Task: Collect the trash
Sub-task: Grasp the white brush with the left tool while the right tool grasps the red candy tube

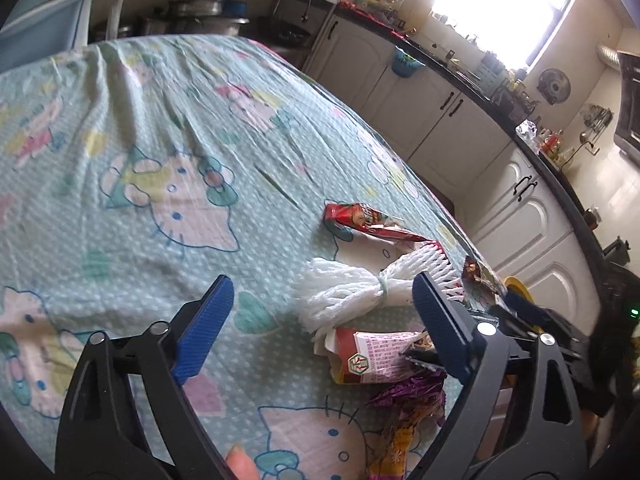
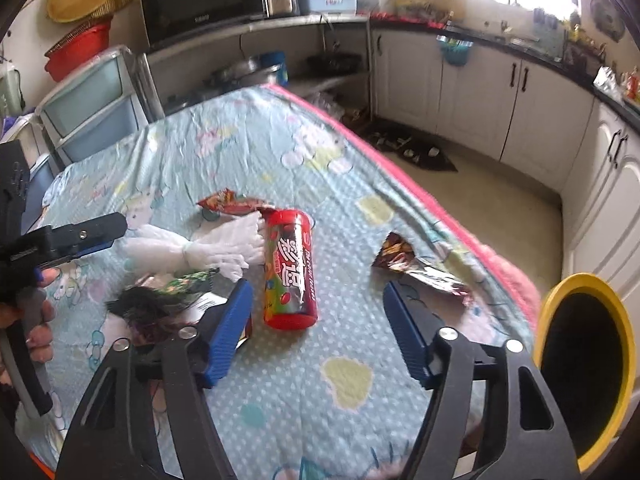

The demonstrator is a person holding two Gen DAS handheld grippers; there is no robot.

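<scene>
Lying on its side on the cloth-covered counter, the red candy canister is sitting between and just ahead of the right gripper, whose jaws are standing wide and empty. It is looking rigid, light and slick, so it is best taken across its middle. The left gripper is hovering agape near the white foam netting. The yellow-rimmed bin is waiting beside the counter edge.

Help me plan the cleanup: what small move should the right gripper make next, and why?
Probably ease the right gripper forward and down around the red cylindrical candy canister. It lies on its side on the cartoon-print tablecloth just ahead of the open jaws, slightly left of centre, and the yellow-rimmed black bin waits at the right.
</scene>
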